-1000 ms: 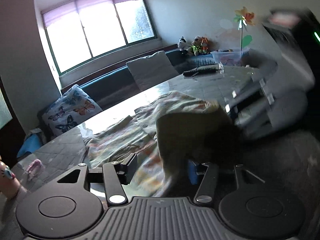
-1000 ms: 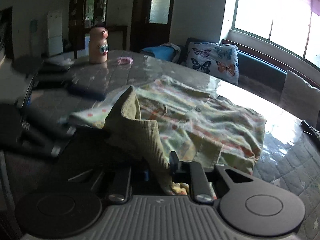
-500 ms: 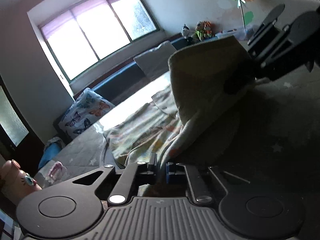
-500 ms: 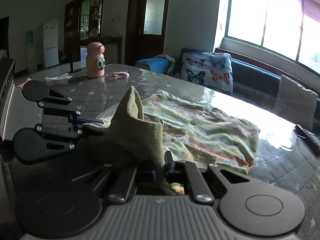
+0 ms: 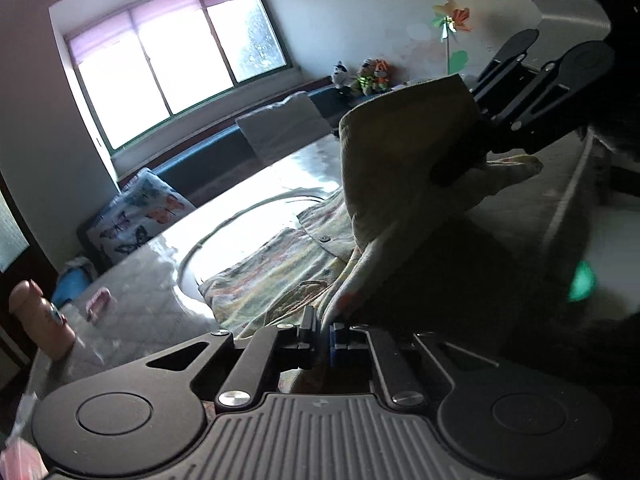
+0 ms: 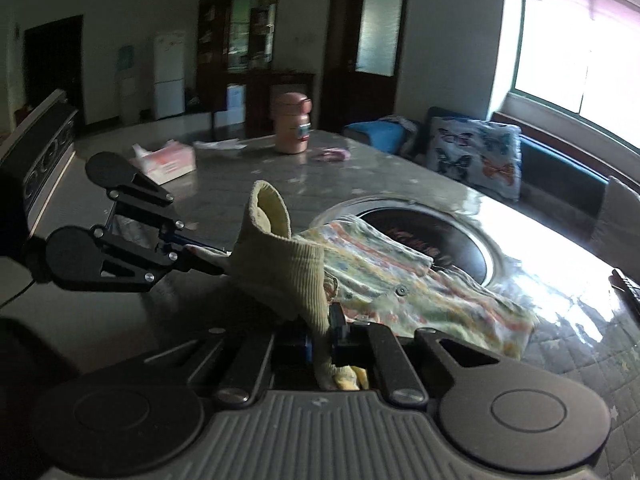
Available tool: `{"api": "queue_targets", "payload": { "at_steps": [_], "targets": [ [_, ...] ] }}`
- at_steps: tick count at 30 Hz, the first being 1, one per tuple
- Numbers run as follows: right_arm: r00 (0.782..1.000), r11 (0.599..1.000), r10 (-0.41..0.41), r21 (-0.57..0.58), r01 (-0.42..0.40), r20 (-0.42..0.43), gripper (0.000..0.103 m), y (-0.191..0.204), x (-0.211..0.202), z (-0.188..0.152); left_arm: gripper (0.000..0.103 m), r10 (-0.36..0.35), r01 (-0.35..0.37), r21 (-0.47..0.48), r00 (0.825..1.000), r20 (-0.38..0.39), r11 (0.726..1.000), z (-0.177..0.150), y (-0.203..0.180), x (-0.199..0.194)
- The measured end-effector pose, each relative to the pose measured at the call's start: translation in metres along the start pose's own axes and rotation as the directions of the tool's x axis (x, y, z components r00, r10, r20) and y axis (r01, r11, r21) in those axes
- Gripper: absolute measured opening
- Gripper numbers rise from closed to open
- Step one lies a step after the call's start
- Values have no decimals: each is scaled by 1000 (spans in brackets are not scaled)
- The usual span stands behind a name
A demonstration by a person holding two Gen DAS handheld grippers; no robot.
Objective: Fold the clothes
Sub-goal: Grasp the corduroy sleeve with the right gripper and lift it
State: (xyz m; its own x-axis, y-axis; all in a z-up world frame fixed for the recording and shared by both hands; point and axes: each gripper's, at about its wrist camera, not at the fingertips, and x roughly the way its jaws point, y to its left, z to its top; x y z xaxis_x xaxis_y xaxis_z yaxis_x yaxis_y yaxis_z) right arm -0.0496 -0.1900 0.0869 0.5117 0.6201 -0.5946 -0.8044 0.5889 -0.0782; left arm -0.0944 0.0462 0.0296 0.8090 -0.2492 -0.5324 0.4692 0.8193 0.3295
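Now both clamped: left tongs pinching patterned garment lower centre; right tongs gripping its ribbed hem; rest draped on tabletop. Writing unreadable.

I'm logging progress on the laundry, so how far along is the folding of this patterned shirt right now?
Early stage. No finished fold shows: most of the patterned shirt lies spread on the table. In hand: the left gripper and right gripper each pinch its ribbed hem, lifted off the table. Left: laying that edge over and the remaining folds.
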Motion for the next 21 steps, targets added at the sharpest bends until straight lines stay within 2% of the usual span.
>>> {"api": "queue_targets", "payload": {
  "at_steps": [4, 11, 15, 21],
  "targets": [
    [1000, 1000, 7, -29, -7, -10, 7, 2, -4, 7, 7, -2, 2, -10, 1000, 9, 1000, 5, 4, -4],
    [1000, 1000, -7, -21, 6, -8, 7, -34, 18, 40, 7, 21, -18, -69, 999, 46, 997, 28, 35, 18],
    [1000, 1000, -10, 0, 10, -24, 7, -65, 44, 62, 7, 34, -30, -107, 999, 35, 994, 42, 60, 50],
    [996, 995, 3, 100, 5, -87, 7, -116, 106, 74, 7, 18, -27, -165, 998, -56, 986, 50, 92, 119]
  ]
}}
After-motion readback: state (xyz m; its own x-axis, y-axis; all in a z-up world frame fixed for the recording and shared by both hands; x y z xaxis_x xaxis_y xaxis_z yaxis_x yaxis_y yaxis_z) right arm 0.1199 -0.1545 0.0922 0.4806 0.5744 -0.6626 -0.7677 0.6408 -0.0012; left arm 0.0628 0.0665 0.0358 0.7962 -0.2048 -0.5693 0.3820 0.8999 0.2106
